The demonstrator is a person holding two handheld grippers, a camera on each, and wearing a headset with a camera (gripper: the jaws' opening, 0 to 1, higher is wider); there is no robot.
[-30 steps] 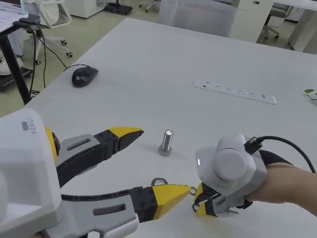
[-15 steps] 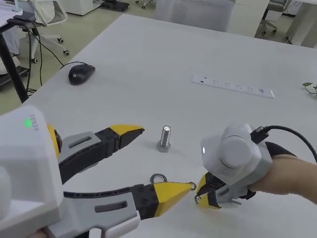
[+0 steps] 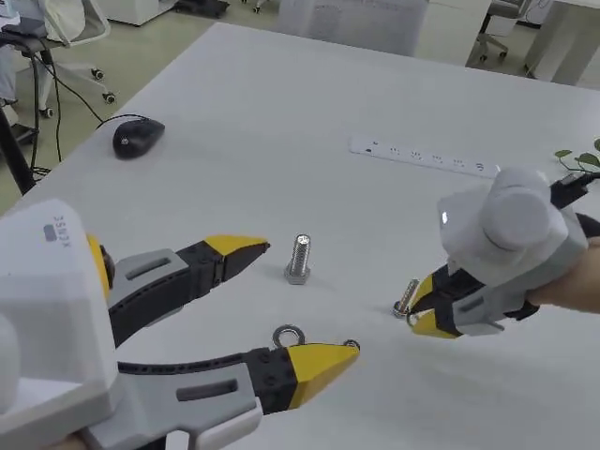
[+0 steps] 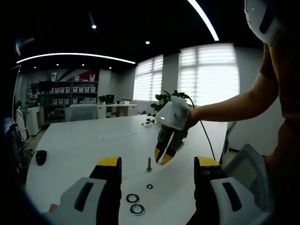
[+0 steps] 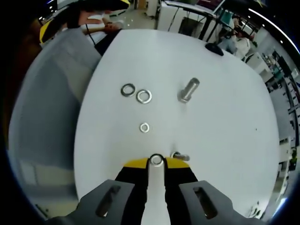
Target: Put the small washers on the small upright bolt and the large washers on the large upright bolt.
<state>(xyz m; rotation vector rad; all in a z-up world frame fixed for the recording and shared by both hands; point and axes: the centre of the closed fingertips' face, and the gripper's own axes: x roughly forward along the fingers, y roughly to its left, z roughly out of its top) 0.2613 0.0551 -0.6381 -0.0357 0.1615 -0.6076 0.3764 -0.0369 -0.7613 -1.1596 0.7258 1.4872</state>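
Jaws clamped on a small washer (image 5: 156,160), the right gripper (image 5: 156,165) likely must centre it over the small bolt (image 5: 181,156) just beside, while the left gripper (image 3: 309,300) holds its jaws apart.

Office-type workspace, possibly a lab. Evidence: large white table (image 3: 281,103) carrying a computer mouse (image 3: 133,138) and a power strip (image 3: 422,157); wheeled chairs (image 3: 67,21) on the surrounding floor; shelving (image 4: 70,89) stocked with boxes along the far wall; windows (image 4: 206,70) fitted with blinds; potted plant (image 4: 165,99); strip lights (image 4: 70,56) on a dark ceiling.
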